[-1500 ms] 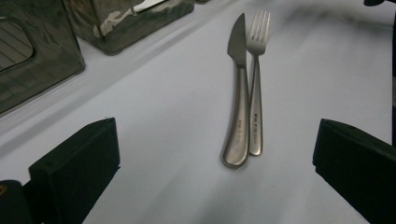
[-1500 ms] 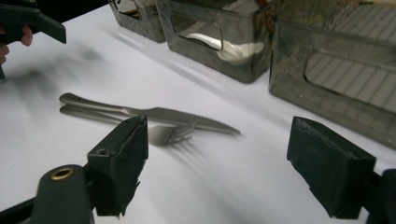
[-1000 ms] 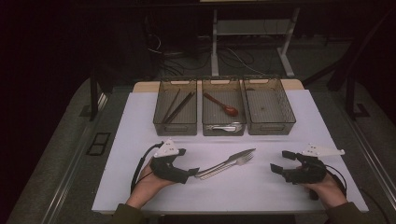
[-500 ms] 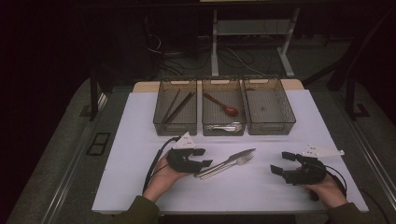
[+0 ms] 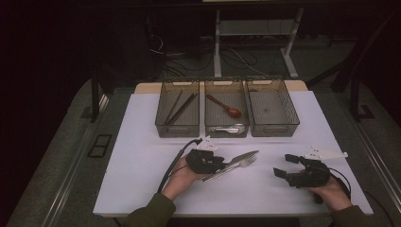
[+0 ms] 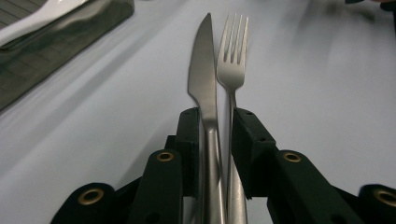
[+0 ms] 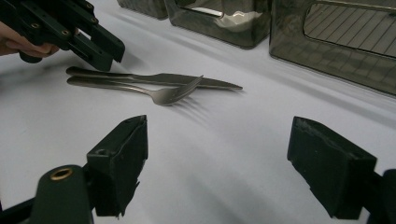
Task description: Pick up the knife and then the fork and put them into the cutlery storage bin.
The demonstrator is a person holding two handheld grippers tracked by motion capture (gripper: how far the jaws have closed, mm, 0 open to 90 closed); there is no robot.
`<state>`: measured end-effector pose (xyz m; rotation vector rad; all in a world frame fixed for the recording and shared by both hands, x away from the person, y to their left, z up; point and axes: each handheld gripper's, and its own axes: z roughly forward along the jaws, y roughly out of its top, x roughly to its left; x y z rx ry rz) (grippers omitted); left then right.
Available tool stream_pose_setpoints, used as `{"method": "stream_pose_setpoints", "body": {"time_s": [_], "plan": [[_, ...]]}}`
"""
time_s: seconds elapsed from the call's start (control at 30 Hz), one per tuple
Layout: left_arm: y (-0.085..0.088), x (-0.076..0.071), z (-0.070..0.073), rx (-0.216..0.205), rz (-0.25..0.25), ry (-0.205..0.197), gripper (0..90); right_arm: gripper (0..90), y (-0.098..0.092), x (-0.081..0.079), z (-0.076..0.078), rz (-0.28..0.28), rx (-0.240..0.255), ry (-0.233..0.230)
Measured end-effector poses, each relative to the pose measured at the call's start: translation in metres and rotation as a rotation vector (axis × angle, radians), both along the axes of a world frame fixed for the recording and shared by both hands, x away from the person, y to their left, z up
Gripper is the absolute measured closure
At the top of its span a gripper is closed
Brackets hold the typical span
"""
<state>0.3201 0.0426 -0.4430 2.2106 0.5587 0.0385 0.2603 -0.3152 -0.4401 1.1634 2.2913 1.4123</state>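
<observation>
On the white table top (image 5: pixel 142 142) a knife (image 5: pixel 243 156) and a fork (image 5: pixel 246 163) lie side by side, handles toward the person, tips pointing away toward the three dark trays. The left gripper (image 5: pixel 218 164) sits over their handles, and its jaws have just been closing in with both handles between them. From the left gripper view the knife (image 6: pixel 203 79) lies touching the fork (image 6: pixel 232 51), and the two black jaws stand close against the handles on either side; whether the pads already press on the metal I cannot tell. The right gripper (image 5: pixel 283 166) rests low over the table to the right, well apart from the cutlery, its jaws spread wide with nothing between them. Its own view looks across the bare surface at the fork (image 7: pixel 163 93) and knife (image 7: pixel 187 79) lying flat. Behind them, the left tray (image 5: pixel 177 127) holds dark chopsticks (image 5: pixel 182 108), the middle tray (image 5: pixel 226 132) a reddish-brown spoon (image 5: pixel 226 106), and the right tray (image 5: pixel 274 127) stands beside it.
</observation>
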Motion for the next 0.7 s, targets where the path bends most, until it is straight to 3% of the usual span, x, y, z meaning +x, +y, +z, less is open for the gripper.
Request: {"method": "stream_pose_setpoints", "body": {"time_s": [0.27,0.6,0.7], "plan": [[-0.0037,-0.0004,-0.0081,0.033,0.011,0.013,73.8,19.9,-0.0004,-0.0002,0.0007,-0.001,0.0,-0.003],[-0.004,0.0003,-0.0099,0.056,-0.005,-0.023,75.9,20.0,-0.0009,-0.0003,0.001,-0.001,-0.001,-0.006],[-0.0059,-0.0016,-0.0098,0.062,0.013,-0.022,76.8,20.0,-0.0008,-0.0004,0.0011,-0.001,-0.001,-0.007]]}}
